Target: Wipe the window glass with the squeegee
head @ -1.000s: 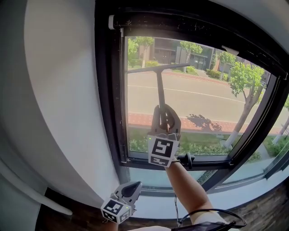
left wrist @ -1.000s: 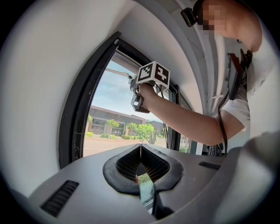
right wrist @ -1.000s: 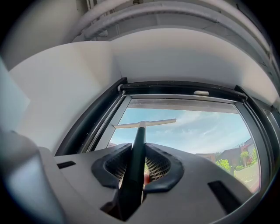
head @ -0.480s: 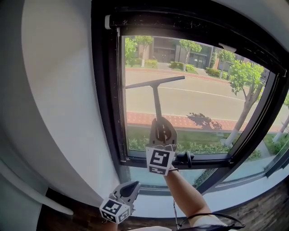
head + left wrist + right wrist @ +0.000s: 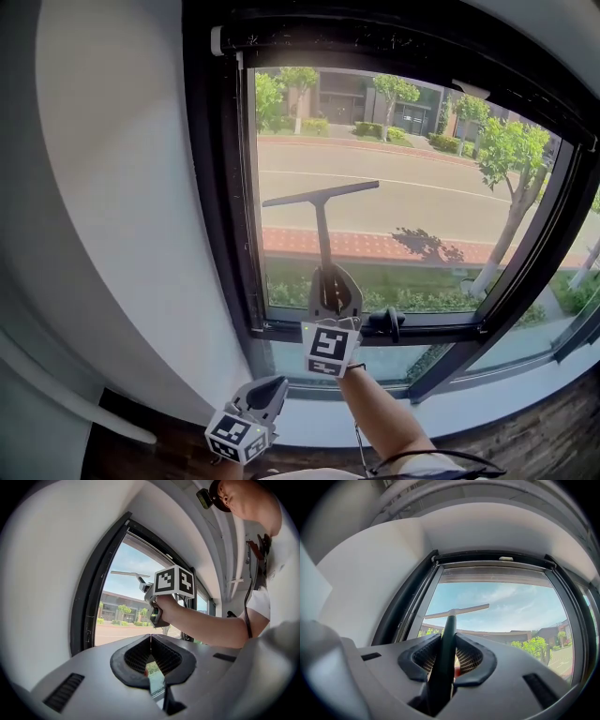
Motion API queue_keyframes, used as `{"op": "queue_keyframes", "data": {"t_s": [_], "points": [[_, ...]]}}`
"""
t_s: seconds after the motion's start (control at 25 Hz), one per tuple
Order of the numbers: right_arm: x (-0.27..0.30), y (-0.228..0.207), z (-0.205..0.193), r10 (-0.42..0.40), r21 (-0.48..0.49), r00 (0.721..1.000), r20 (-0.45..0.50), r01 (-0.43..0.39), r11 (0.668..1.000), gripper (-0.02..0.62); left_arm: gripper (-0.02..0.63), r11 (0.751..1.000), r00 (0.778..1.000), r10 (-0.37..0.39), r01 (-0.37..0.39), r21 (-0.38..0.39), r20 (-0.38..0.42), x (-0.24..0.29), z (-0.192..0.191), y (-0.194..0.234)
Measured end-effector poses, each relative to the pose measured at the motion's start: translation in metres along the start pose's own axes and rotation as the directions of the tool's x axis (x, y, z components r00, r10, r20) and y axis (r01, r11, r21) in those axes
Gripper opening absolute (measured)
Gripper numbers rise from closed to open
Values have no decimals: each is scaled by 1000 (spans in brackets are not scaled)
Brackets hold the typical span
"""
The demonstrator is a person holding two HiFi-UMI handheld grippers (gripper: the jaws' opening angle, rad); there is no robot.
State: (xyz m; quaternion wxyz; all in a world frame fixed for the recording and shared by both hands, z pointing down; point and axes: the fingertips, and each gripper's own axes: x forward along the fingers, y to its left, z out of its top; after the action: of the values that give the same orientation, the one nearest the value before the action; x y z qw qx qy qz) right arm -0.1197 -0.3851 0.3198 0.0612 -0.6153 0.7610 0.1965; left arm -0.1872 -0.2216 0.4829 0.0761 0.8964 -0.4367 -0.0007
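The right claw [image 5: 334, 286] pinches the squeegee [image 5: 322, 225] low on its slim handle. The blade sits slightly tilted on the window glass [image 5: 422, 216], left of centre frame. The left claw [image 5: 270, 392], pressed together and empty, hangs at lower left. Held so far from the blade, the handle could pivot, lifting one end and leaving streaks. Lower down, the claw might knock the window latch [image 5: 386, 322].
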Motion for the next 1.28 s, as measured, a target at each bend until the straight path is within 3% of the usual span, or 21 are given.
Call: {"op": "queue_keyframes", "data": {"t_s": [0.64,1.28], "points": [[-38,6,-69,11,6,992,-126,-10,1000,98,18,1000,1000,-8,8,7,-7,-1,-1,-9],[-73,15,-135,28,37,961,-276,-18,999,98,18,1000,1000,-20,20,17,-12,-9,-1,-20]]}}
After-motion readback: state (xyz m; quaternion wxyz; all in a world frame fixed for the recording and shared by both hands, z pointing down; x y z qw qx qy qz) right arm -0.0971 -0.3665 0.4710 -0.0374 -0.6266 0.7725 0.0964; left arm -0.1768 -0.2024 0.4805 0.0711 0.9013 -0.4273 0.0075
